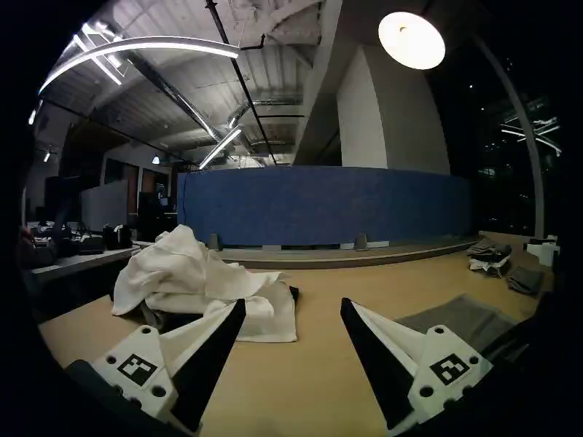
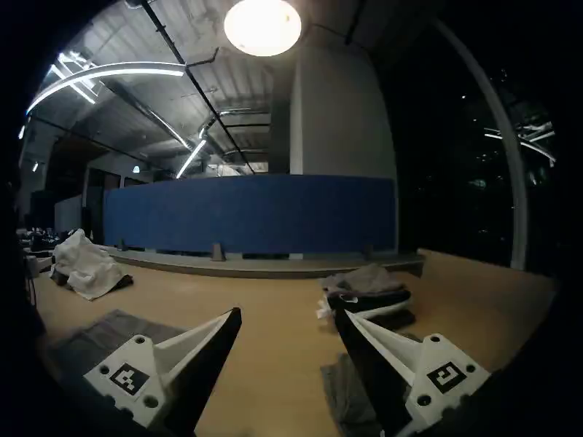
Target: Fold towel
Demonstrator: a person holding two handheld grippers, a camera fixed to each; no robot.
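The left gripper (image 1: 291,301) hung low over the table (image 1: 321,379), its fingers spread wide with nothing between them. The right gripper (image 2: 288,312) was likewise wide open and gripped nothing.

In the left gripper view, crumpled white towels (image 1: 189,284) lay heaped on the table just beyond the left finger. A grey towel (image 1: 452,313) lay flat at the near right, partly hidden by the right finger. A stack (image 1: 492,258) of folded cloths sat at the far right.

The right gripper view showed that stack (image 2: 368,291) much nearer, just beyond the right finger, with dark and light layers. A further grey cloth (image 2: 342,393) lay under that finger. There the grey towel (image 2: 109,328) lay at the near left and the white towels (image 2: 84,269) at the far left.

A blue partition (image 1: 321,204) closed the far side of the table, and a round lamp (image 2: 262,25) glowed overhead.
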